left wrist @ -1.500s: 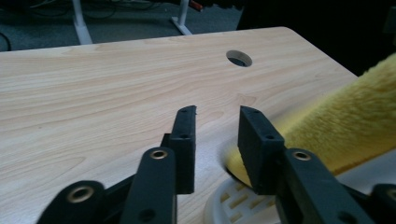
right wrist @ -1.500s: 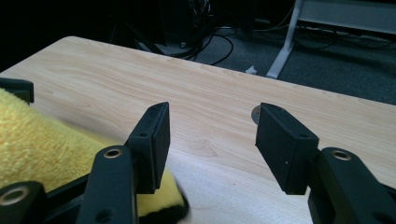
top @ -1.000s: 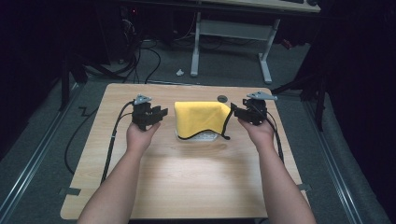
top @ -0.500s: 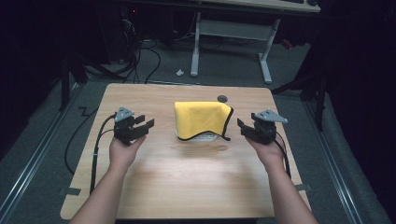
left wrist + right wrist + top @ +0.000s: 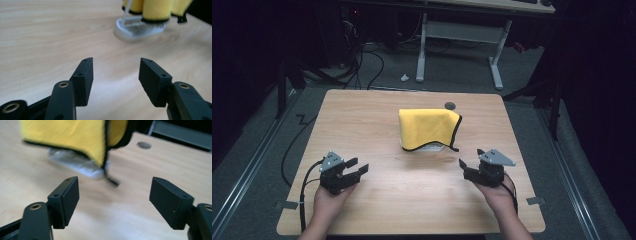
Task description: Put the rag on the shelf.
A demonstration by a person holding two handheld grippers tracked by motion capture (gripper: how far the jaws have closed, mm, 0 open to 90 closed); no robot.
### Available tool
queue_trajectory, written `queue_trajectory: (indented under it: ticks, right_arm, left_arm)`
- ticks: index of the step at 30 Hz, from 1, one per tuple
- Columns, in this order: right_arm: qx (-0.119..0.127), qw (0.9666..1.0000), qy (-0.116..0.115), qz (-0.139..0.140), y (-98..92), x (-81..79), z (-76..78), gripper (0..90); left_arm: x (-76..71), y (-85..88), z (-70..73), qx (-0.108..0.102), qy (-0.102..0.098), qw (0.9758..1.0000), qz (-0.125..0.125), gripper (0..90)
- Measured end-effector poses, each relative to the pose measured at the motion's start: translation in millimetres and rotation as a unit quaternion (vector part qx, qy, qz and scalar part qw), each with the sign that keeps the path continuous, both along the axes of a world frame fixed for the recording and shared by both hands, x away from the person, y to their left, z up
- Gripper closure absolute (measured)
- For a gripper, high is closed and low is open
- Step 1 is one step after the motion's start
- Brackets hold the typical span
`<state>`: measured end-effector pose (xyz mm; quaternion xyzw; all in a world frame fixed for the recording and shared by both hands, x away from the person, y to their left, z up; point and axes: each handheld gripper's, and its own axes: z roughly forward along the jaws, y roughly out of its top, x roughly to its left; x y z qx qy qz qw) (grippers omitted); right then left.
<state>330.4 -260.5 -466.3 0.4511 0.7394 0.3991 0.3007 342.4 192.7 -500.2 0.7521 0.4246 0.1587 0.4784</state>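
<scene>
Yellow soft cloth with black edging drapes over a clear plastic stand at the middle of my pale wooden table, hiding all but its oval base. My left gripper and right gripper sit well apart from it near the front edge, their jaws having just been opening, wide and empty.

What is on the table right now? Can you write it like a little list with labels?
cloth: yellow cloth with dark edging, draped over a clear stand
table: wooden table, cloth near its middle
left gripper: open, nothing between its jaws, apart from the cloth
right gripper: open, nothing between its jaws, apart from the cloth
hole: small dark round hole behind the cloth
</scene>
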Motion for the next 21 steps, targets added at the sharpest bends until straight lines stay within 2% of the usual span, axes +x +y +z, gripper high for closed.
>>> queue_trajectory:
  ticks: [2, 6, 8, 9, 10, 11, 16, 18, 21]
  right_arm:
    - [-0.002, 0.9999, 0.014, 0.008, 6.8, -12.7, -11.6, 22.3]
    - [-0.006, 0.999, 0.042, 0.014, 17.6, -34.5, -32.9, 20.4]
    - [-0.016, 0.9987, 0.044, 0.019, 21.4, -46.4, -42.2, 19.6]
    - [-0.02, 0.9985, 0.045, 0.022, 22.6, -51.5, -46.2, 19.6]
    - [-0.02, 0.9981, 0.052, 0.026, 23.6, -54.5, -48.5, 19.6]
    - [-0.016, 0.9978, 0.057, 0.028, 24.3, -55.9, -49.9, 19.6]
    - [-0.022, 0.9976, 0.061, 0.025, 25.4, -53.3, -55.7, 19.6]
    - [-0.019, 0.9977, 0.061, 0.023, 24.1, -52.8, -56.4, 19.6]
    - [-0.021, 0.9975, 0.064, 0.022, 22.2, -51.3, -59.6, 19.4]
  left_arm:
    - [-14.6, -2.2, -4.5, 0.013, -0.001, 0.9999, -0.005, 43.9]
    - [-41.5, -7.0, -11.6, 0.011, 0.023, 0.9995, -0.021, 42.0]
    - [-52.5, -14.0, -17.3, 0.007, 0.029, 0.9987, -0.042, 41.7]
    - [-55.3, -19.1, -20.8, 0.018, 0.03, 0.998, -0.052, 41.6]
    - [-55.5, -24.0, -23.3, 0.033, 0.034, 0.9971, -0.06, 42.4]
    - [-54.7, -28.6, -25.0, 0.034, 0.038, 0.9965, -0.067, 42.4]
    - [-51.5, -33.4, -23.1, 0.039, 0.027, 0.9962, -0.073, 42.3]
    - [-50.7, -30.7, -24.3, 0.041, 0.031, 0.9961, -0.071, 42.2]
    - [-49.1, -26.0, -24.4, 0.032, 0.037, 0.9968, -0.063, 41.7]
